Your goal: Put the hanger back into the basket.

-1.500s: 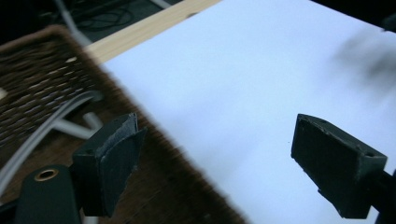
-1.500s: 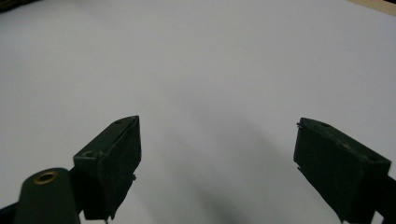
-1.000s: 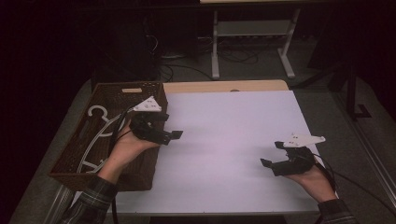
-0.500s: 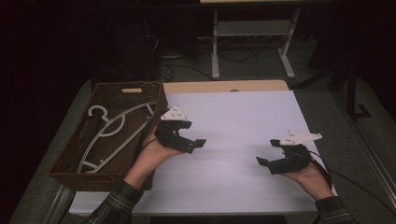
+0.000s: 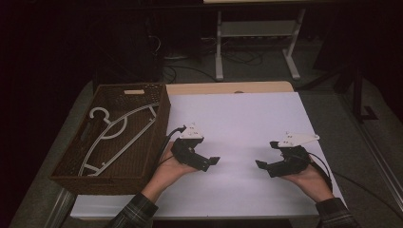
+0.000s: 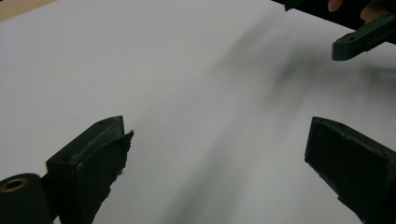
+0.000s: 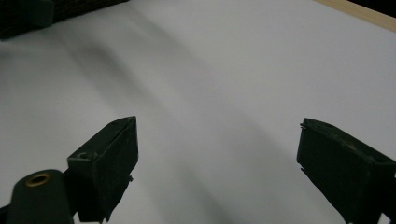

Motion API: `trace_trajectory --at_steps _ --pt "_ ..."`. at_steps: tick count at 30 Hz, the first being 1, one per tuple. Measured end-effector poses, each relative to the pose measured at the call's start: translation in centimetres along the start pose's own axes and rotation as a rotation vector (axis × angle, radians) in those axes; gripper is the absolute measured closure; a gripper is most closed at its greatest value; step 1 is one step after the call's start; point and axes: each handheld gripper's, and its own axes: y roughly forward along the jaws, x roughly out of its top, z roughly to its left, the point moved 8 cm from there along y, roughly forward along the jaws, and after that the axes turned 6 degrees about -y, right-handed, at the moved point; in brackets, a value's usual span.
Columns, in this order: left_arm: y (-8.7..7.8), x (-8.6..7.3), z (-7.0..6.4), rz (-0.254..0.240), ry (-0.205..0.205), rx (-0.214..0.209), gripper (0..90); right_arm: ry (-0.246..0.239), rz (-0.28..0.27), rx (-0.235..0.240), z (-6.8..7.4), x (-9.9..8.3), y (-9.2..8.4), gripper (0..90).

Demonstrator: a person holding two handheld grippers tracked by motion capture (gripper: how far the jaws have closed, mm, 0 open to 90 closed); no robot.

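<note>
Two empty claws over the white table

The left gripper (image 5: 209,162) and right gripper (image 5: 264,165) are both spread wide, tips pointing at each other, holding nothing.

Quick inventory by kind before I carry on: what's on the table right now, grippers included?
Grippers: 2, the left gripper and the right gripper, both open and holding nothing
Wicker baskets: 1, the basket at the table's left edge
White hangers: 1, the hanger lying inside the basket
White mats: 1, the mat covering the table
Total: 5
</note>
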Motion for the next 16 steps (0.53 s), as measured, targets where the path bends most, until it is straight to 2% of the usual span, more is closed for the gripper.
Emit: trace_trajectory --at_steps 5,12,16 --pt "-0.3 -0.7 0.6 -0.001 -0.001 0.019 1.4 0.003 0.002 0.004 0.3 -0.2 0.1 10.3" --pt "-0.5 -1.2 0.9 0.001 -0.011 0.020 1.4 -0.002 0.008 0.001 0.4 -0.4 0.2 10.0" --pt "-0.5 -1.3 0.8 0.003 -0.004 0.015 1.5 -0.001 0.005 -0.001 0.4 -0.3 0.2 10.0"
